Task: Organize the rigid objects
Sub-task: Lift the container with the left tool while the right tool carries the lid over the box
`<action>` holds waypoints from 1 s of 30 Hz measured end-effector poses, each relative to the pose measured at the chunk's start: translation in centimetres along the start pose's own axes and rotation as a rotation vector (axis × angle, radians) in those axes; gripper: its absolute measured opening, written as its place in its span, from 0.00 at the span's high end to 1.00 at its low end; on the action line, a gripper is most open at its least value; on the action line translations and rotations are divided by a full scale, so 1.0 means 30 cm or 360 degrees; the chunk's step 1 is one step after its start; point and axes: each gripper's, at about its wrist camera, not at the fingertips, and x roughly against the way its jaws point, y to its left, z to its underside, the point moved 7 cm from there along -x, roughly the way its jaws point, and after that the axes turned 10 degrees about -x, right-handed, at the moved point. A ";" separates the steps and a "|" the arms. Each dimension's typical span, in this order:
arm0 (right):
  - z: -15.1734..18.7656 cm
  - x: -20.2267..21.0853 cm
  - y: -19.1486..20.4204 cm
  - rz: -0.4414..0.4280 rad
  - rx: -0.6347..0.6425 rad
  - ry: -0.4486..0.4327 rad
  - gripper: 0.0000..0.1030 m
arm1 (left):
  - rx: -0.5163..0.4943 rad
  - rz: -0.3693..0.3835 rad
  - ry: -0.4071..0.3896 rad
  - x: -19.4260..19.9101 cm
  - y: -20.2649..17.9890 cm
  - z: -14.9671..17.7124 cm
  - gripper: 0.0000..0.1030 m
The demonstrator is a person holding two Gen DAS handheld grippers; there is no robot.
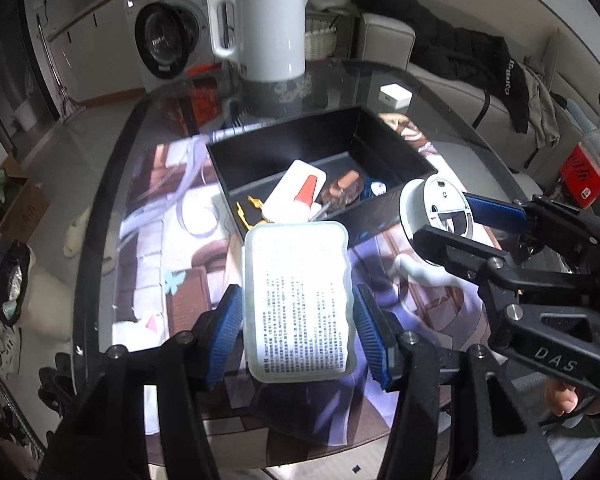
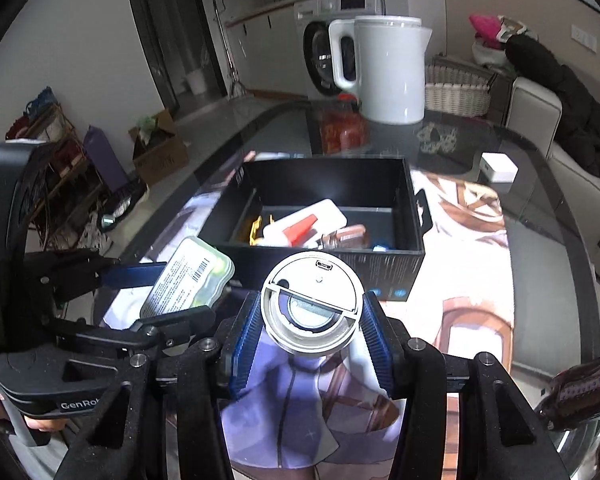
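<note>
My left gripper [image 1: 298,312] clamps the translucent case [image 1: 300,304]; my right gripper [image 2: 310,320] clamps the round white device [image 2: 310,304]. Both hover before the black box [image 2: 414,216]; I should clear its near wall, then release.

We note a translucent, matt plastic case [image 1: 298,304] with a printed paper label, and a smooth white plastic round device [image 2: 311,305]. The table [image 1: 108,184] is glossy glass (strong reflections); the gripper pads [image 1: 366,336] look ribbed blue rubber.

You're in a lived-in home: washing machine [image 1: 172,36] upper left, kettle [image 1: 264,24] top centre, clothes-strewn sofa [image 1: 460,80] upper right.
</note>
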 end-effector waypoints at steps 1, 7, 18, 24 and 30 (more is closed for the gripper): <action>-0.006 0.009 0.002 0.0000 0.0001 -0.0022 0.52 | -0.0010 -0.0010 -0.0036 0.018 0.000 -0.009 0.47; -0.044 0.054 0.013 -0.0011 0.0015 -0.0152 0.52 | -0.0003 -0.0070 -0.0247 0.109 0.024 -0.060 0.47; -0.084 0.223 0.080 -0.0099 0.0113 -0.0532 0.52 | -0.0021 -0.0218 -0.0756 0.344 0.048 -0.124 0.47; -0.087 0.303 0.120 -0.0086 0.0164 -0.0702 0.52 | 0.0005 -0.0212 -0.0836 0.386 0.068 -0.122 0.47; -0.113 0.347 0.127 -0.0083 0.0169 -0.0800 0.52 | 0.0019 -0.0216 -0.0861 0.374 0.087 -0.146 0.47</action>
